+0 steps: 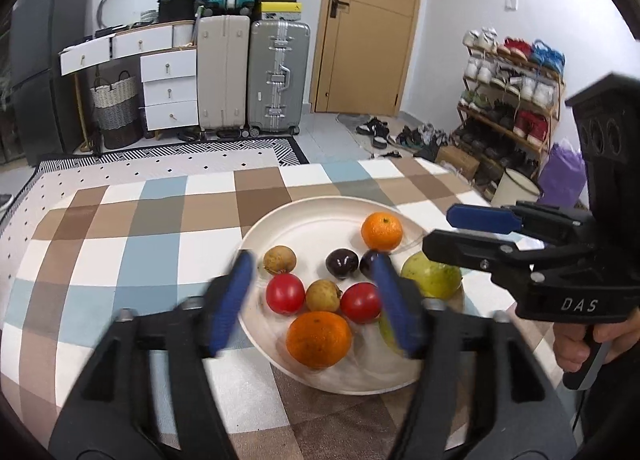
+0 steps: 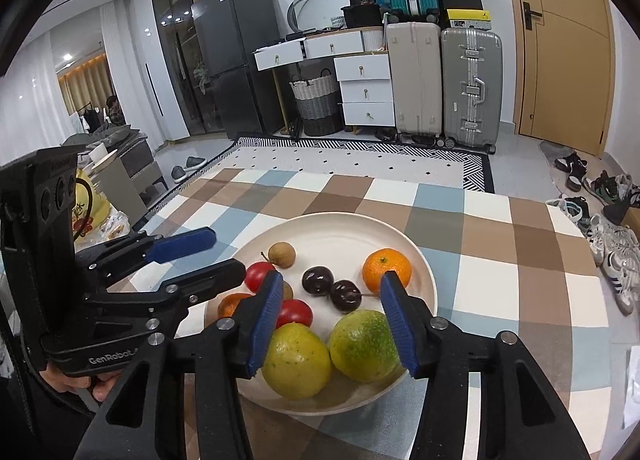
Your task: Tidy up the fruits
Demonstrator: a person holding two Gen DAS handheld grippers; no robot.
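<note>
A: Fruits, all of them on the white plate (image 2: 424, 272), which sits on the checked surface (image 2: 500, 260).

B: Which ones?

A: Two oranges, one at the far right (image 2: 387, 269) and a bigger one at the near edge (image 1: 319, 339). Two red tomatoes (image 1: 285, 293) with a small brown fruit between them, another brown one (image 2: 281, 254) at the far left, two dark plums (image 2: 317, 279) in the middle, and two large yellow-green fruits (image 2: 365, 345) side by side at the near right.

B: And the left hand-held gripper (image 1: 313, 304)?

A: Jaws apart, hanging over the near part of the plate. Its blue pads (image 1: 232, 300) are blurred. Tomatoes and the big orange show in the gap, but nothing is pinched.

B: The right hand-held gripper (image 2: 334, 320)?

A: Also parted, about halfway. The pads stand on either side of the two yellow-green fruits. The right pad looks very near or against the greener one; I cannot tell whether it touches. No grip on either fruit that I can see.

B: Hands?

A: A hand (image 1: 580, 344) wraps the right handle at the plate's right side; fingers (image 2: 80, 384) show under the left handle.
</note>
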